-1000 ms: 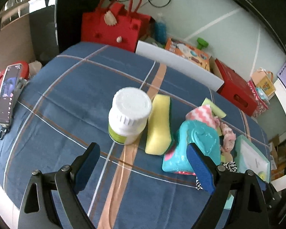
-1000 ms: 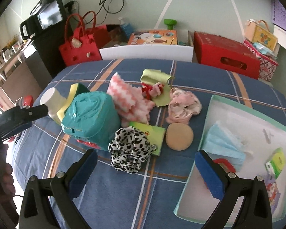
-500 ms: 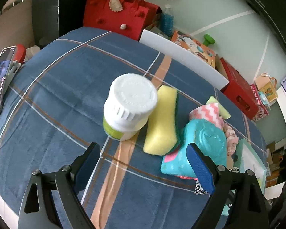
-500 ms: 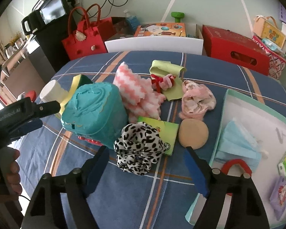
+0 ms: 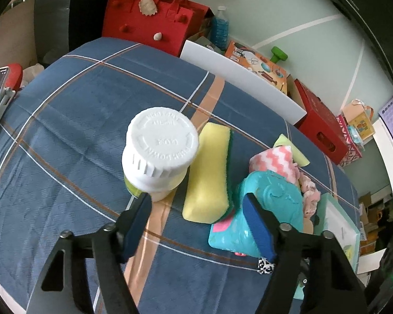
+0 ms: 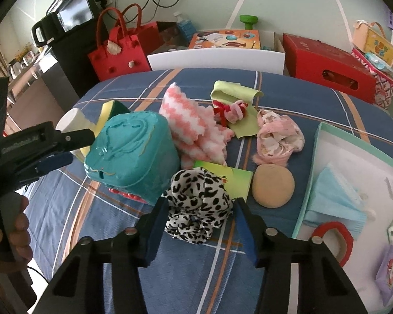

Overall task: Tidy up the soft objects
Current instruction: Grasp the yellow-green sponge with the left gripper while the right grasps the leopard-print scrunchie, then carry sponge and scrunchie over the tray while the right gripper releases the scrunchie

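Note:
A yellow sponge (image 5: 207, 175) with a green edge lies on the blue plaid cloth between a white-capped bottle (image 5: 159, 151) and a teal box (image 5: 269, 204). My left gripper (image 5: 197, 204) hangs over the sponge's near end. Its jaws are closing, with the sponge between them and clear of both pads. In the right wrist view a leopard-print scrunchie (image 6: 199, 204) lies between the fingers of my right gripper (image 6: 201, 206). Those jaws are also closing, and the pads are at the scrunchie's sides without squeezing it.
Behind the scrunchie lie a pink zigzag cloth (image 6: 191, 120), a green cloth (image 6: 235, 96), a pink rag (image 6: 280, 136), a tan round puff (image 6: 272, 185) and a green card (image 6: 235, 180). At the right, a pale tray (image 6: 317, 141) holds a blue mask (image 6: 335, 196). A hand (image 6: 18, 222) holds the left gripper.
Both grippers' jaws have narrowed. The left one came closer to the bottle and sponge. The right one now frames the scrunchie tightly.

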The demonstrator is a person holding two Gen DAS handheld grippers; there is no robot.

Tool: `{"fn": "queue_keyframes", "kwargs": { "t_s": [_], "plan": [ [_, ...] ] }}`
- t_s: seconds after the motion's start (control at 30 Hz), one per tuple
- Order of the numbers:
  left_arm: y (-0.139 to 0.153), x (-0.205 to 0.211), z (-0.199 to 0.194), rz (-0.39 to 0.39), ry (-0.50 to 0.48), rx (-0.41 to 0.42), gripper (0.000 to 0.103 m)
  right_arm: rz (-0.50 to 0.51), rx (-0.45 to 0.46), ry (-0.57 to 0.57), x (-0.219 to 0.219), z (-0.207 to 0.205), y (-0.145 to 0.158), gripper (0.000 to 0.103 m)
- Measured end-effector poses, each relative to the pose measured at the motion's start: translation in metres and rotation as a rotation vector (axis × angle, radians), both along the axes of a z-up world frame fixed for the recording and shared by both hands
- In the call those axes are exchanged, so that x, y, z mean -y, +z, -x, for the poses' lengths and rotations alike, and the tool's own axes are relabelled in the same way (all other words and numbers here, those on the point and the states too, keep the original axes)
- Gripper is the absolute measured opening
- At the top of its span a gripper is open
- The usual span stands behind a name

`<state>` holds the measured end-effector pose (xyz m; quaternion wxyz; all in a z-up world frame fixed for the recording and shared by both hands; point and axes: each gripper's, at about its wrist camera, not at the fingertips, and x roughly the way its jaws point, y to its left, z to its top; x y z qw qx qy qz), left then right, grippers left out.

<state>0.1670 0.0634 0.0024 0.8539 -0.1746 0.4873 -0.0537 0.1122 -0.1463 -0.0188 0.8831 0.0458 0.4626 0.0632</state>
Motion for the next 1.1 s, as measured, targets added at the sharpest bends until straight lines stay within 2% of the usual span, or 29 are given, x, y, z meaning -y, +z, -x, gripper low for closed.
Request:
{"fn": "queue_keyframes", "kwargs": {
  "t_s": [0.2, 0.27, 0.4, 0.43, 0.53, 0.8, 0.9, 1.1],
  "plan": [
    [-0.004, 0.001, -0.004, 0.012, -0.002, -0.007, 0.059, 0.002, -0.004, 0.005, -0.001, 0.0, -0.001, 0.043],
    [-0.007, 0.0, -0.005, 0.028, -0.006, -0.019, 0.05, -0.001, -0.007, 0.006, 0.0, 0.0, -0.002, 0.043],
    [-0.011, -0.001, -0.006, 0.055, -0.009, -0.033, 0.038, -0.004, -0.008, 0.007, 0.001, 0.0, -0.002, 0.038],
    [-0.012, -0.001, -0.006, 0.056, -0.009, -0.034, 0.031, -0.003, -0.009, 0.007, 0.0, 0.0, -0.003, 0.038],
    [-0.014, -0.003, -0.006, 0.077, -0.008, -0.033, 0.031, -0.004, -0.012, 0.013, 0.0, -0.001, -0.003, 0.038],
    [-0.01, -0.006, -0.003, 0.079, -0.012, -0.021, 0.03, -0.002, -0.017, 0.019, 0.0, -0.001, -0.004, 0.027],
    [-0.006, -0.007, -0.001, 0.08, -0.003, -0.007, 0.03, -0.004, -0.015, 0.022, -0.001, 0.0, -0.003, 0.022],
    [0.006, -0.009, 0.006, 0.073, 0.006, 0.034, 0.03, 0.004, 0.011, 0.029, -0.003, 0.006, 0.004, 0.02]
  ]
}}
